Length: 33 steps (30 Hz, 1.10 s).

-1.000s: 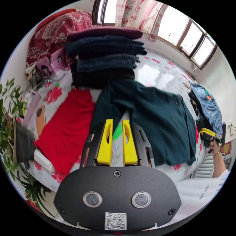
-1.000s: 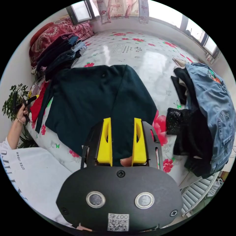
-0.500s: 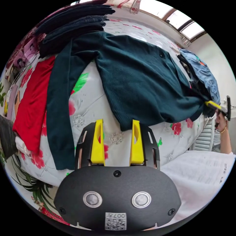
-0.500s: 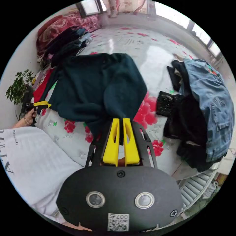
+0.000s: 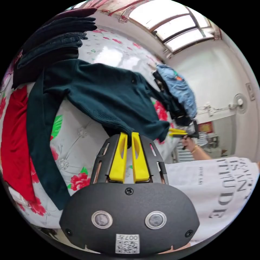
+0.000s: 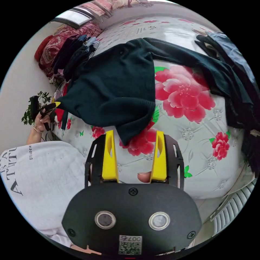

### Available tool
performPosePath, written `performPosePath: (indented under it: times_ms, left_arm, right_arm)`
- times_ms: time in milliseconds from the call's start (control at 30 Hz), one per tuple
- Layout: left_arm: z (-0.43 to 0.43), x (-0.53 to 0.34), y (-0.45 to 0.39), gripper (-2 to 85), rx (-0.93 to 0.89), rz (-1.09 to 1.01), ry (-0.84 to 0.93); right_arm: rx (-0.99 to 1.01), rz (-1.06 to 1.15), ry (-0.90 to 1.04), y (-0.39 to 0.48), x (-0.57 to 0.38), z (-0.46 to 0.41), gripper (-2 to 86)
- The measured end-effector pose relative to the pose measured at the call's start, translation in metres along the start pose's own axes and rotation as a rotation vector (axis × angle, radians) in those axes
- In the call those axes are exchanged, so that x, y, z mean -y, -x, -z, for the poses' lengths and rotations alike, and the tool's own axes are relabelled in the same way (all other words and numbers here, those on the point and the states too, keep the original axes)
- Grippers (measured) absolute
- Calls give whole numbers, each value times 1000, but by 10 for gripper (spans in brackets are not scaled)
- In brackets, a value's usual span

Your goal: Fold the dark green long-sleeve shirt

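The dark green long-sleeve shirt [image 5: 108, 92] lies spread on the flowered bed cover [image 5: 78, 135]. One sleeve [image 5: 40, 140] trails toward the bed's edge. My left gripper [image 5: 127, 135] is shut on the shirt's ribbed hem, lifting that corner. My right gripper [image 5: 174, 132] shows further off, near the other hem corner. In the right gripper view the shirt [image 6: 113, 81] has its second sleeve [image 6: 195, 62] stretched off to the right. My right gripper [image 6: 134, 132] is open, with the hem corner hanging just past its jaws. The left gripper [image 6: 55, 104] holds the far corner.
A stack of folded dark clothes [image 5: 51, 35] sits beyond the shirt, with a red garment [image 5: 13, 146] beside the sleeve. A denim jacket on a dark clothes pile [image 5: 176, 86] lies at the other side. A radiator [image 6: 235, 208] and a plant [image 6: 32, 113] flank the bed. A person's white shirt [image 5: 216, 184] is close.
My left gripper has closed on the hem, having been open. My right gripper has let go of the shirt and opened wide. Both views have swung.
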<state>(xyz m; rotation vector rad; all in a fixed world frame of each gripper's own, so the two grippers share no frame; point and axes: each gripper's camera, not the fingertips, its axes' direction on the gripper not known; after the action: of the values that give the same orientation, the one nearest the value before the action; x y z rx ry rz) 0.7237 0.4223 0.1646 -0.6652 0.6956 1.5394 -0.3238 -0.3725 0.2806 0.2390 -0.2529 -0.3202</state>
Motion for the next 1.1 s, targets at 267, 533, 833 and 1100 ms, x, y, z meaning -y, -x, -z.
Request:
performPosePath:
  times_ms: [267,533,833,1100]
  left_arm:
    - [41,102,66,84,-290,191,-236]
    - [-7,45,66,121,193,176,-141]
    - [-73,61,71,25,431,117,75]
    - [-14,21,53,-8,198,73,-33]
  right_arm:
    - [79,-111,-172,-26,32,32,17]
    - [38,-158,-152,-43,19,16,58]
    - [55,-168,-56,-47,29,-15,7]
    - [278,-29,-188,-39,-12,41,-1]
